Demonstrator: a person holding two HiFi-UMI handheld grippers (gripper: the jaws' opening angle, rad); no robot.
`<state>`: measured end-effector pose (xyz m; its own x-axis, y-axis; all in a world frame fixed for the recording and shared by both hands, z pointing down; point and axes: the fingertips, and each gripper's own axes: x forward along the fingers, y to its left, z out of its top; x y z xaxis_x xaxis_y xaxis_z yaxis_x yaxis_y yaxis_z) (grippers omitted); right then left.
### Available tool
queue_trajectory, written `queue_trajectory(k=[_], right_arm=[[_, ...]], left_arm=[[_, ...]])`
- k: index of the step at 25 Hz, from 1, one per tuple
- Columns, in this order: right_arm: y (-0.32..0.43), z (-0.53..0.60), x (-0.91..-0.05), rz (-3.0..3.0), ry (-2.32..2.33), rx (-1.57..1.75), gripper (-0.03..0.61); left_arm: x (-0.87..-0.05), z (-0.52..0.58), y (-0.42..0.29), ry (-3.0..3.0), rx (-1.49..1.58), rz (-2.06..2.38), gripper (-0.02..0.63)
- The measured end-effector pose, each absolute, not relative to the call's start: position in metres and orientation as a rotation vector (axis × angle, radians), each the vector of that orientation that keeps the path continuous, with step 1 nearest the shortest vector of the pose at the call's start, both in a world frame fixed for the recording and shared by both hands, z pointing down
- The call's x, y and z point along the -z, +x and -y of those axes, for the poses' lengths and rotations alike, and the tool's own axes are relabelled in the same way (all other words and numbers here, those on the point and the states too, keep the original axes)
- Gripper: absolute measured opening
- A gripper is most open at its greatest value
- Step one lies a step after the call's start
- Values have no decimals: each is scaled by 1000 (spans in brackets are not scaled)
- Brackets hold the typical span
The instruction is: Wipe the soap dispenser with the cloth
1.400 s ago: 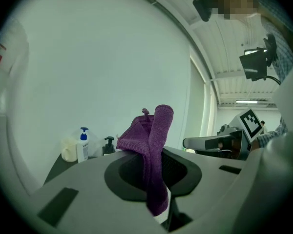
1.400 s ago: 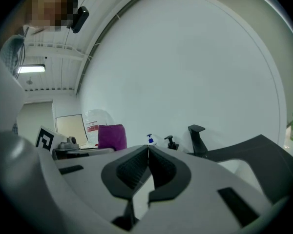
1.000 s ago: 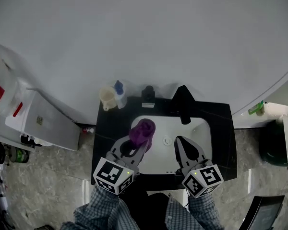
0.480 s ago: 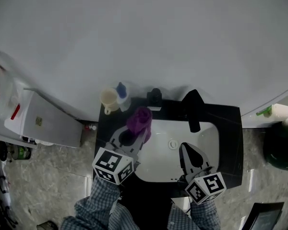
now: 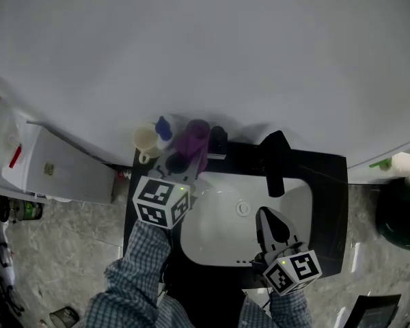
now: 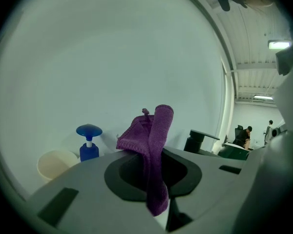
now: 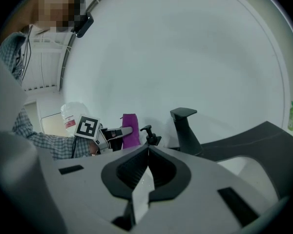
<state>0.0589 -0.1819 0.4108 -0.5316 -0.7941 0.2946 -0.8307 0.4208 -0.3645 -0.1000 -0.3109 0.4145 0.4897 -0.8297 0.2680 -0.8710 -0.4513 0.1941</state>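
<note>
A cream cup (image 5: 145, 141) and a blue pump bottle (image 5: 163, 130) stand at the back edge of the black bench (image 5: 328, 203), left of the jaws of the left gripper (image 5: 184, 161). Those jaws are clenched on a purple cloth (image 5: 193, 141), which sticks up past their tips. The black soap dispenser (image 5: 217, 141) stands just right of the cloth and the jaw tips; whether cloth and dispenser touch cannot be made out. Farther right, a black faucet (image 5: 273, 157) rises ahead of the right gripper (image 5: 264, 214). Its jaws are pressed together with nothing between them, above the white sink (image 5: 219, 244).
</note>
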Motion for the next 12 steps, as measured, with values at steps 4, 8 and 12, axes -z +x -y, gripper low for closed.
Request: queue_trajectory(k=[4, 8, 12], right_arm=[[65, 189, -420, 2569, 1464, -732, 18], [65, 196, -424, 2569, 1460, -755, 18], [63, 201, -424, 2578, 1451, -771, 18]], left_arm=[[-433, 325, -100, 2414, -251, 1469, 57], [-445, 335, -107, 2391, -310, 1532, 57], [-468, 339, -111, 2366, -479, 1553, 57]])
